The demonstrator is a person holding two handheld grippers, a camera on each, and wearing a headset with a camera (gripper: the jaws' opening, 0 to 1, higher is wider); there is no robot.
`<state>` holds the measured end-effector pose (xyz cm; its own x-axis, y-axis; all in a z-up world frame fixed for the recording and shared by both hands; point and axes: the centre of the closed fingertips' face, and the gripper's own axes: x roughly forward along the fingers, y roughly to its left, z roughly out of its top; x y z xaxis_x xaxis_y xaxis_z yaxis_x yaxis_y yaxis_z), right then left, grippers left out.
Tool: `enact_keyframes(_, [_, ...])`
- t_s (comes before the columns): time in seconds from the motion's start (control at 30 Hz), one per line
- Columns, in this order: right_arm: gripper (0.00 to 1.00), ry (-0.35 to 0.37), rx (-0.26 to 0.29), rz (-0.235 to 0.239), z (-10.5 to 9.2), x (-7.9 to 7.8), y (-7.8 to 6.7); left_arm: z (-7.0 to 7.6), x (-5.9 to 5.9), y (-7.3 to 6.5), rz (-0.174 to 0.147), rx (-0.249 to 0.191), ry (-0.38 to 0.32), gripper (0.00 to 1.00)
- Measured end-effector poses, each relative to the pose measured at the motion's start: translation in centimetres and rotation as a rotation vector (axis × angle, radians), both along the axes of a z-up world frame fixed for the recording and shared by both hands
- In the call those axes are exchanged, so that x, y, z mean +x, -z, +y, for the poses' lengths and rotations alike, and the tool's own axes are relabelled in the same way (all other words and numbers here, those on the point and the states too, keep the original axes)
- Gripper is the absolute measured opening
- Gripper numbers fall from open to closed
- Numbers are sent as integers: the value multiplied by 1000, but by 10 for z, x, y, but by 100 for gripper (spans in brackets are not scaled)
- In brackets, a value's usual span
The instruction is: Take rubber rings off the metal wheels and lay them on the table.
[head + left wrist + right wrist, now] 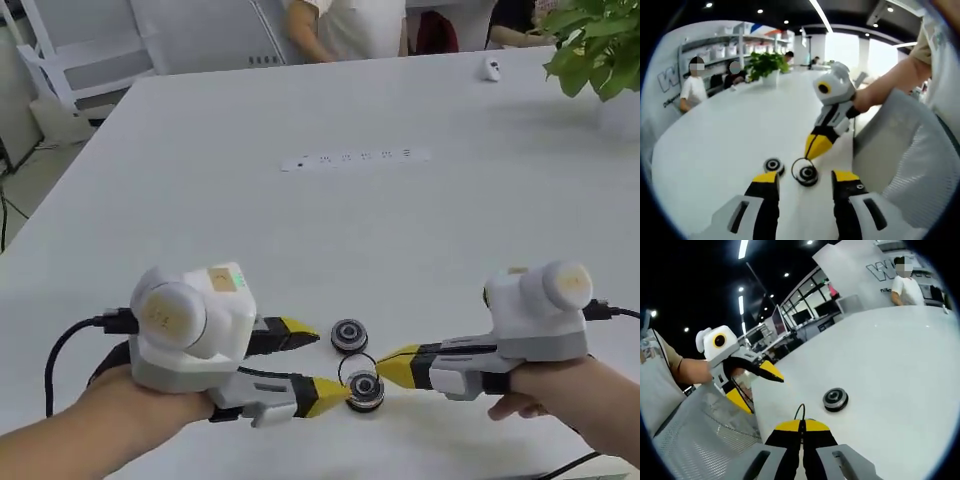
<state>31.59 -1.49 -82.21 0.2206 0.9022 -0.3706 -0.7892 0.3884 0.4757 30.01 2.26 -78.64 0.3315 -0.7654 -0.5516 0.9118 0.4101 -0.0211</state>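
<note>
Two metal wheels lie on the white table (300,230): a far wheel (349,335) (774,165) (835,399) and a near wheel (364,390) (807,174). My right gripper (385,365) (816,150) (801,426) is shut on a thin black rubber ring (352,358) (797,164) (800,412). The ring loops from its tip down to the near wheel. My left gripper (320,362) (805,176) (760,390) is open, with one jaw on either side of the near wheel and its lower jaw tip close against it.
A power strip (355,158) lies mid-table. A green plant (595,45) and a small white object (491,68) sit at the far right. A person (345,25) stands beyond the far edge. A white mesh chair (910,150) is behind me.
</note>
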Motion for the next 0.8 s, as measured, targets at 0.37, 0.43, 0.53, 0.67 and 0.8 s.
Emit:
enact_keyframes(0.37, [0,-46,-22,-21,9,1,-6,16,-5,-6,19,-20,-27,51])
enact_keyframes(0.43, [0,-51,-25,-25,12,2,-7,19,-6,-6,9,-9,-29,52])
enact_keyframes(0.53, [0,-61,-29,-31,15,4,-9,25,-5,-6,-1,1,-35,54])
enact_keyframes(0.67, [0,-77,-35,-35,22,7,-10,33,-3,-7,-8,5,-50,55])
enact_keyframes(0.8, [0,-101,-44,-36,32,8,-9,37,-2,-7,-14,16,-57,56])
